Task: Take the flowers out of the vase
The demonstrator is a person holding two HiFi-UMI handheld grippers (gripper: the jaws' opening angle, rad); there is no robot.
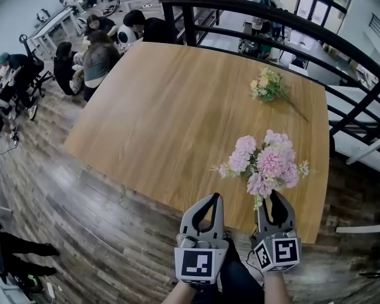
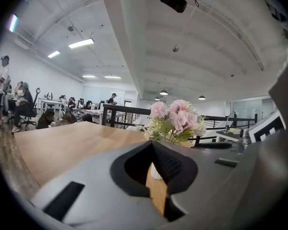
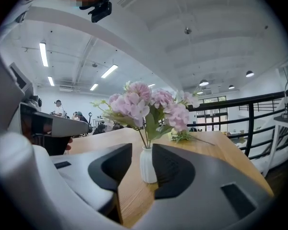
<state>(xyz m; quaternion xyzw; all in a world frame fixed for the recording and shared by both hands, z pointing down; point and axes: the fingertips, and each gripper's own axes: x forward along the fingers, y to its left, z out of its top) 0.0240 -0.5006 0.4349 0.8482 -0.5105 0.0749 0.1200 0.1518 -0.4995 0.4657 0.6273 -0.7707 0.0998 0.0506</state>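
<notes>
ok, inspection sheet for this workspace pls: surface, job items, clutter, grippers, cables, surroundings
surface: wooden table, light grain.
job's things: white vase upright near the table's near right edge, with the pink flowers in it; small yellow-white flower bunch lying flat further back on the table.
clutter: nothing seen.
grippers: left gripper has its fingers together and is empty; right gripper has its fingers apart, with the vase showing in the gap but not clamped.
cables: nothing seen on the table.
surroundings: black railing behind the table; people at desks far left; plank floor.
</notes>
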